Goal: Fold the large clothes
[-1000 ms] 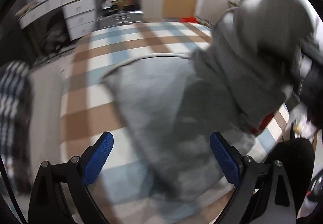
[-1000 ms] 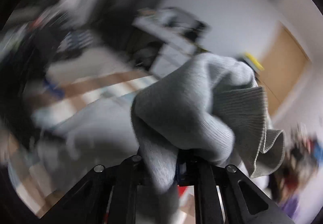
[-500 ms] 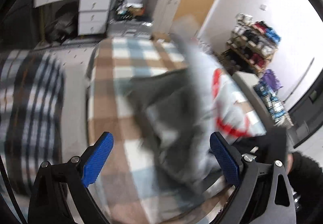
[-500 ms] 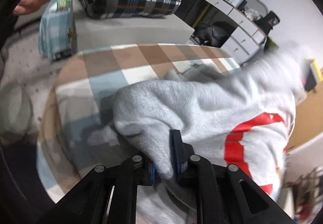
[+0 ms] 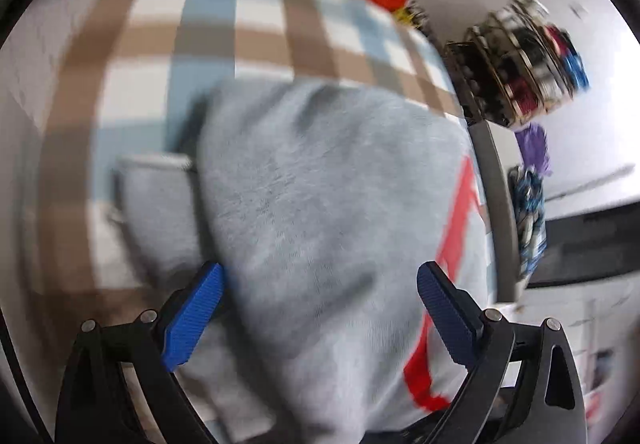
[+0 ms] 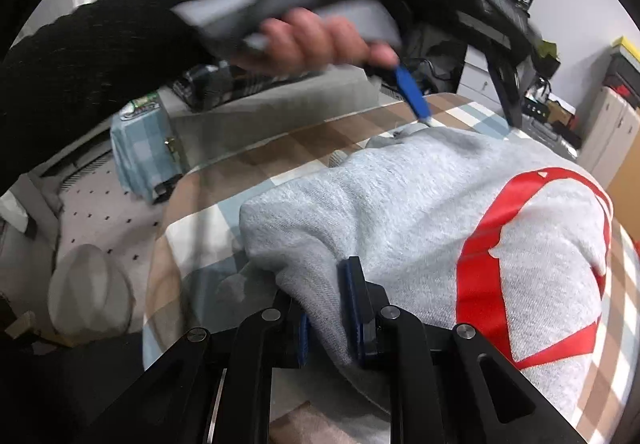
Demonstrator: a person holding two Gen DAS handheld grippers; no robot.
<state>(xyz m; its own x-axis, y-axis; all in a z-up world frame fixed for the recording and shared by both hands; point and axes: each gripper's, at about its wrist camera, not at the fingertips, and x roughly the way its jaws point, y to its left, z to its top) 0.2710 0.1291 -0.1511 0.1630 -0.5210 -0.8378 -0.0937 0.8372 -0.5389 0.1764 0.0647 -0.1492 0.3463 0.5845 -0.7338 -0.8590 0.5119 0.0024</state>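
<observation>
I've got the right gripper (image 6: 326,314) clamped on a bunched fold of the grey sweatshirt (image 6: 420,203), whose body lies ahead of its fingers on the checked blanket (image 6: 224,171); the jaws have just been easing open, cloth between them. The left gripper (image 5: 320,308) stands wide over the sweatshirt, pinching nothing. I'd lower the fold flat first, then let the left pads (image 5: 196,308) press the far edge.

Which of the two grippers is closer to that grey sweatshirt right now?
Right. The right gripper is clamped on a fold of the grey sweatshirt, its jaws having just eased slightly. The left gripper is over it, jaws wide, gripping nothing.
</observation>
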